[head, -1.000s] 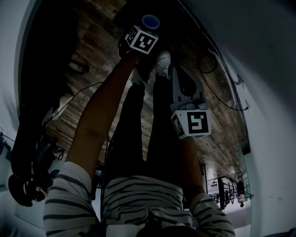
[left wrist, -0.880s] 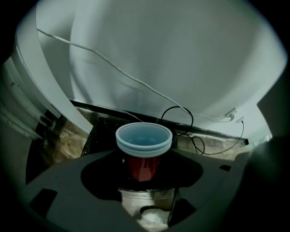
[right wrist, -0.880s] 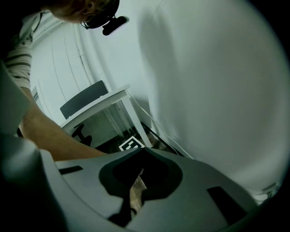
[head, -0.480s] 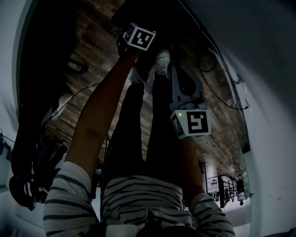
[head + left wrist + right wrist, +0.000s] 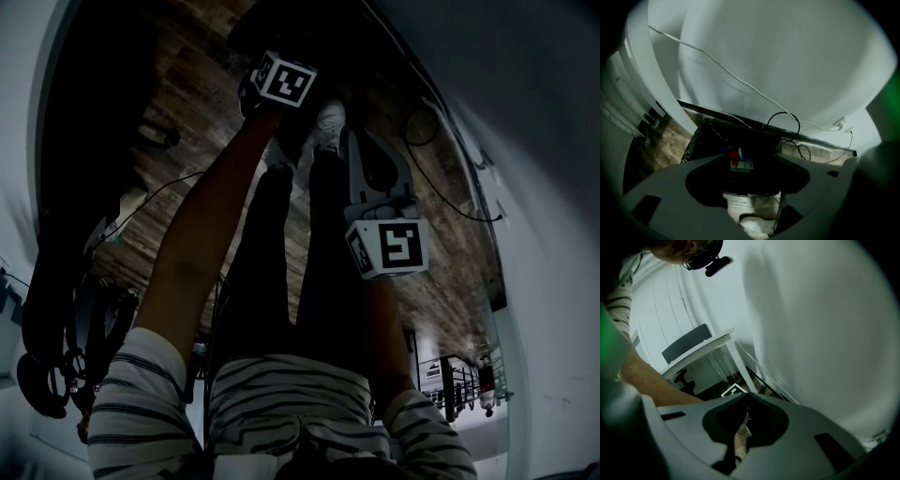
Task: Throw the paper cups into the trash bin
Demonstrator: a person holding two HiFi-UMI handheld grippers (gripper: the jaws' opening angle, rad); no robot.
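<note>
left tongs (image 5: 750,163) released, empty, directly above trash bin (image 5: 695,140) | paper cup (image 5: 738,153) inside bin | right tongs (image 5: 746,398) clenched, empty

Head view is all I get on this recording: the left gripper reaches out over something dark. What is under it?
Observer: The left gripper view shows a black trash bin below, in line with the left gripper.
Operator: Is a cup in its jaws?
Observer: No. The jaws stand wide apart with nothing between them.
Operator: Anything in the bin?
Observer: A red and blue cup lies inside it.
</note>
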